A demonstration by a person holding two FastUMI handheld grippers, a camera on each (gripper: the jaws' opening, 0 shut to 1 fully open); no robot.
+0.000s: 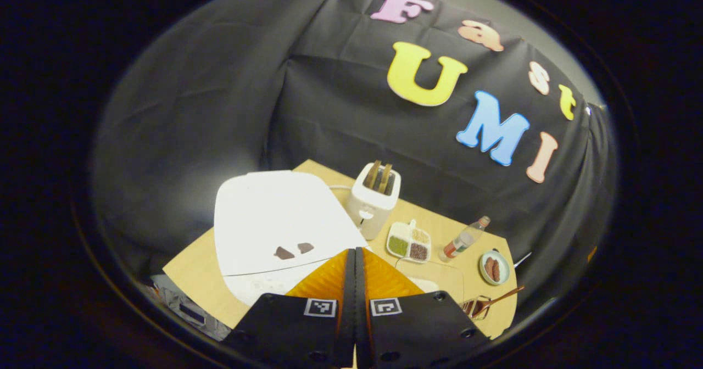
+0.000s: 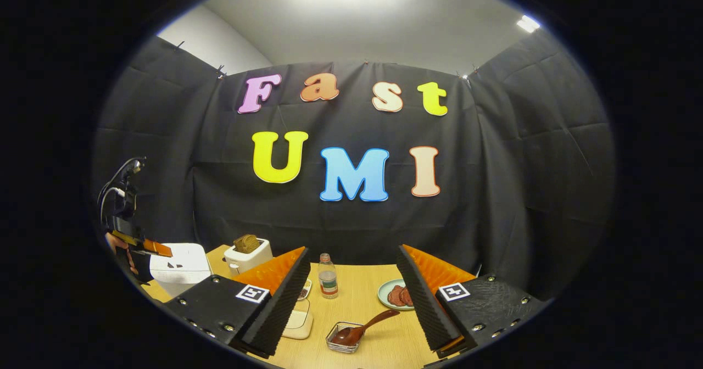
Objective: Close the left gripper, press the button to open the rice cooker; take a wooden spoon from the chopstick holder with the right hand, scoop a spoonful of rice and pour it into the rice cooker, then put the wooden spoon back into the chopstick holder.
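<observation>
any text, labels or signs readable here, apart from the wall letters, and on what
No readable words.
Bottle: label too small and blurred to read.
Rice cooker: two dark marks on its lid, not legible.
Left gripper and right gripper: square coded markers, no letters.

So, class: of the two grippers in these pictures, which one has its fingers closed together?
The left gripper: its fingers meet over the rice cooker. The right gripper stands wide open above the wooden spoon.

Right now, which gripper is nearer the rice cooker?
Left. The left gripper, shut, hangs right over the rice cooker; the right gripper, open, is off to its side, facing the spoon.
</observation>
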